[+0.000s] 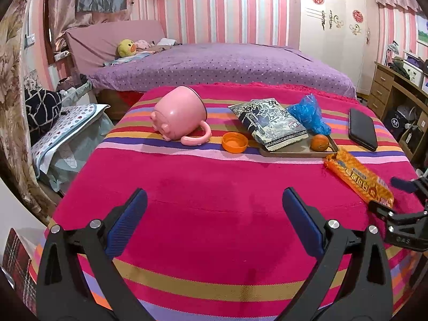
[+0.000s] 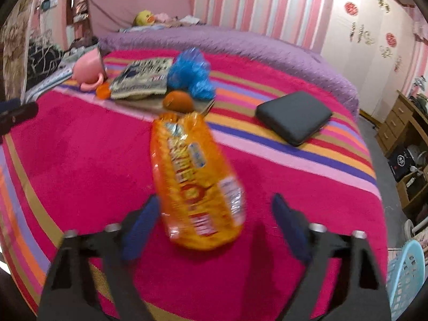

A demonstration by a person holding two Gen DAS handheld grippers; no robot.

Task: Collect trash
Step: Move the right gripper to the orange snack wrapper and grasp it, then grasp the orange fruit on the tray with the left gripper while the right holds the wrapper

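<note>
The left gripper (image 1: 214,211) hangs over bare pink cloth (image 1: 203,187) with its jaws spread wide and nothing between them.

The right gripper (image 2: 216,214) has its jaws released around the near end of an orange wrapper (image 2: 195,184). The wrapper lies flat on the cloth between the blue pads (image 2: 141,224); the left pad looks just beside its edge, the right one stands apart. No pressing shows. The wrapper carries red and white characters and a pale blue oval badge, but motion blur keeps them from being read.

Further back, a brown tray (image 1: 297,151) holds a black-and-white snack bag (image 1: 270,123) printed with large Chinese characters, too small to read, and a small red seal at one corner. A crumpled blue plastic bag (image 1: 310,113) and a small orange fruit (image 1: 319,142) sit on the tray too. An orange cap (image 1: 234,142) lies just left of the tray, beside a pink mug (image 1: 180,113) tipped on its side. A black phone (image 1: 362,129) lies to the right, well apart from the wrapper.

A light blue basket (image 2: 406,275) shows at the right view's lower right edge.
</note>
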